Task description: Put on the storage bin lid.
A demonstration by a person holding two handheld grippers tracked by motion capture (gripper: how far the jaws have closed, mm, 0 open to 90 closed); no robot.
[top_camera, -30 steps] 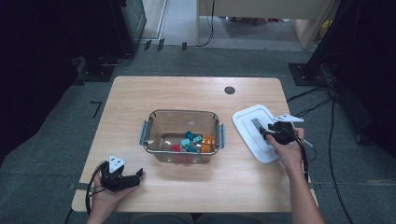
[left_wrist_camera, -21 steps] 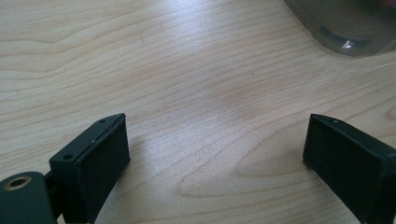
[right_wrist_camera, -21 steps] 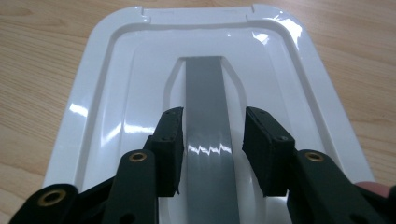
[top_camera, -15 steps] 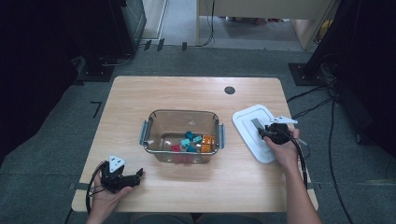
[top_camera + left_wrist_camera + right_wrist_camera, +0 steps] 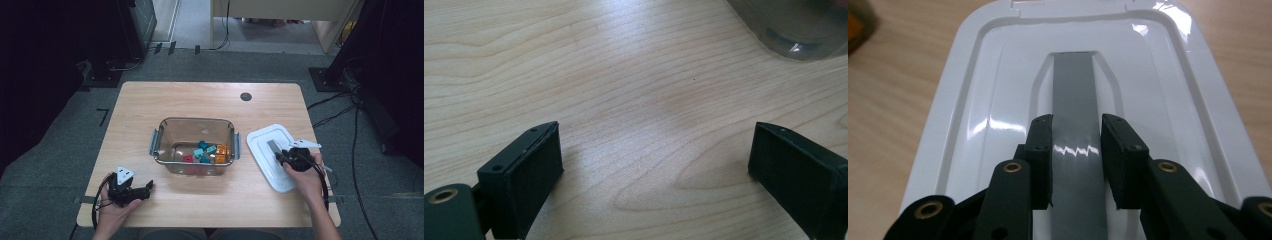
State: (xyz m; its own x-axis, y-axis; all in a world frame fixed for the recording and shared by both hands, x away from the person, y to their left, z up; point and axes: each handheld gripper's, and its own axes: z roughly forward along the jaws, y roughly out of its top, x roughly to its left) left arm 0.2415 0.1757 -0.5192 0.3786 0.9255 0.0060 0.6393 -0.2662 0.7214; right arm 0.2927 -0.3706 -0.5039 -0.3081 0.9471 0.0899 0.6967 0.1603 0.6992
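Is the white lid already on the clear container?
No: in the high view the white lid lies flat on the table to the right of the clear container, apart from it.

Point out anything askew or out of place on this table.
The white lid lies off the clear container, skewed to the table edges on its right. Nothing is spilled; the small blocks sit inside.

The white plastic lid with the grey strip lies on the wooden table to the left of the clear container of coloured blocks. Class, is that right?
Not quite. The high view shows the white plastic lid lying right of the clear container, on the wooden table.
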